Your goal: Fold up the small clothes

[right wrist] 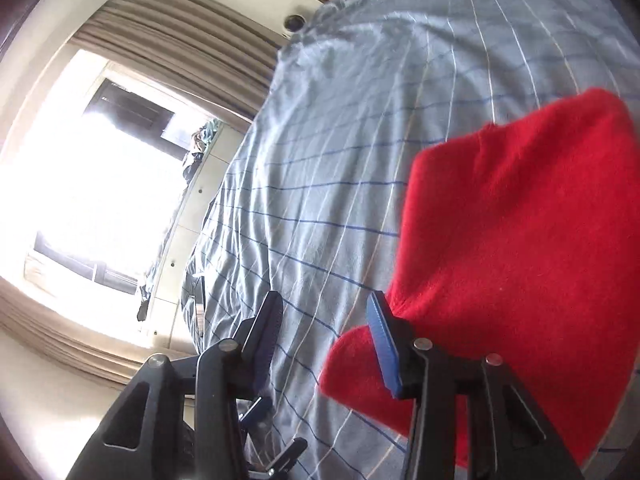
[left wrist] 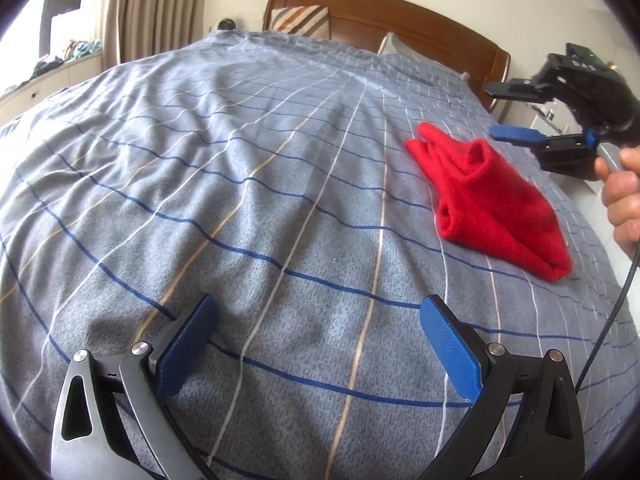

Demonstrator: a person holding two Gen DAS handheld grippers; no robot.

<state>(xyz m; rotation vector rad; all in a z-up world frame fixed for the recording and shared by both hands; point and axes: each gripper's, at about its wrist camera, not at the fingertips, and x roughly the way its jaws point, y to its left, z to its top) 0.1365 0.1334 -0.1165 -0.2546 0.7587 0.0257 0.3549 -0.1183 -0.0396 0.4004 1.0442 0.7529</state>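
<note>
Left wrist view shows the red garment (left wrist: 492, 204) lying on the bed (left wrist: 240, 184), toward its right side and fairly near the headboard (left wrist: 384, 16). It looks like a small knit piece, already doubled over into a rough wedge, with two rolled tubular openings facing the camera and a narrower tail reaching toward the pillows. The fuzzy nap and rounded folds suggest something light, soft and limp, with no stiffness of its own. It should drape when lifted, and the layers could slide apart if only the top one is pinched. The knit is probably grippy rather than slippery against the textured pads, and not fragile.

A sensible hold, as I judge it, is at a corner or along a folded edge, taking every layer at once, low against the bedcover so the lower finger slips beneath. The soft quilt will give under pressure, which may help that.

Right tool (left wrist: 516, 112) hovers just beyond the garment's far side, its blue-padded fingers parted with nothing between them. In the right wrist view the right tool (right wrist: 324, 320) sits with one finger over the red cloth's edge; whether it touches I cannot tell. Left tool (left wrist: 316, 336) hangs spread wide over bare striped bedcover, well apart from the garment and gripping nothing.
</note>
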